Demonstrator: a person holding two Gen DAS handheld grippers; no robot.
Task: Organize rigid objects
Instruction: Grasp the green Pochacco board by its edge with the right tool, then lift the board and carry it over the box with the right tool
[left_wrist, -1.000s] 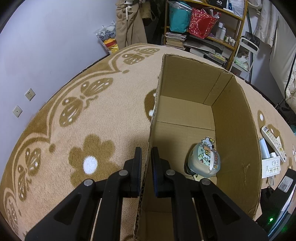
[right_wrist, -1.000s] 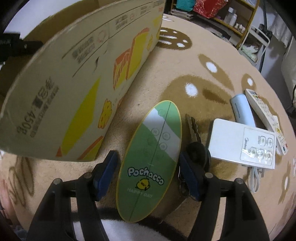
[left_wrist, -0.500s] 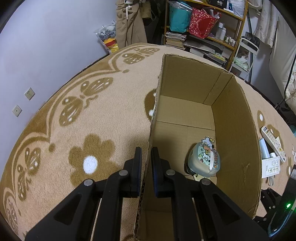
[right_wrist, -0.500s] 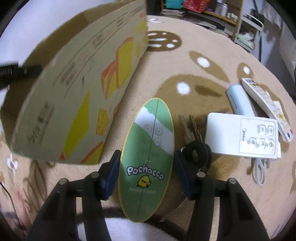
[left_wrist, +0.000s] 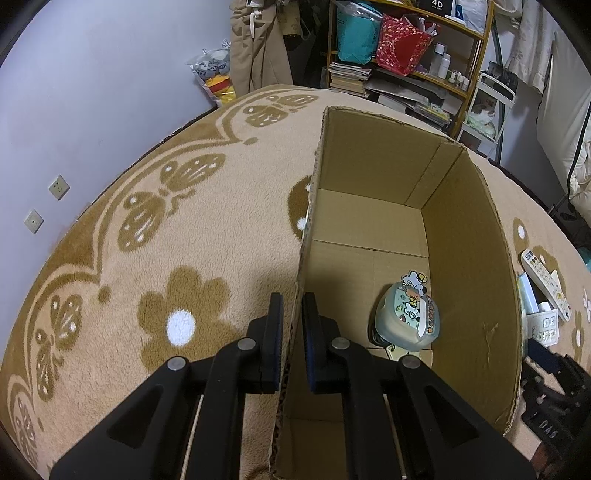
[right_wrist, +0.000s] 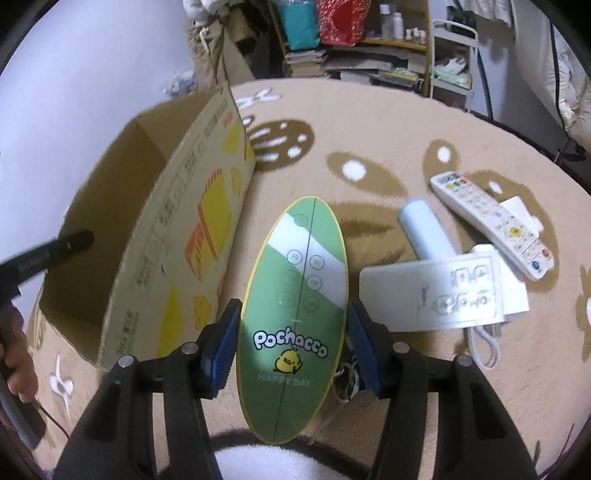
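Two gripper holds – box (left_wrist: 469, 295), green oval remote (right_wrist: 295, 314)

You have a beige carpet (right_wrist: 369, 122) with brown flower and butterfly motifs under everything. On it, at about nine o'clock in the right wrist view, stands the open cardboard box (right_wrist: 173, 236). Toward three o'clock lie a pale blue cylinder (right_wrist: 424, 229), a long white remote (right_wrist: 491, 218), and a white control panel (right_wrist: 439, 295) with its cable; these sit close together, some overlapping.

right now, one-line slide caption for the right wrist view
Right gripper shut on green oval Pochacco remote, lifted beside the cardboard box.
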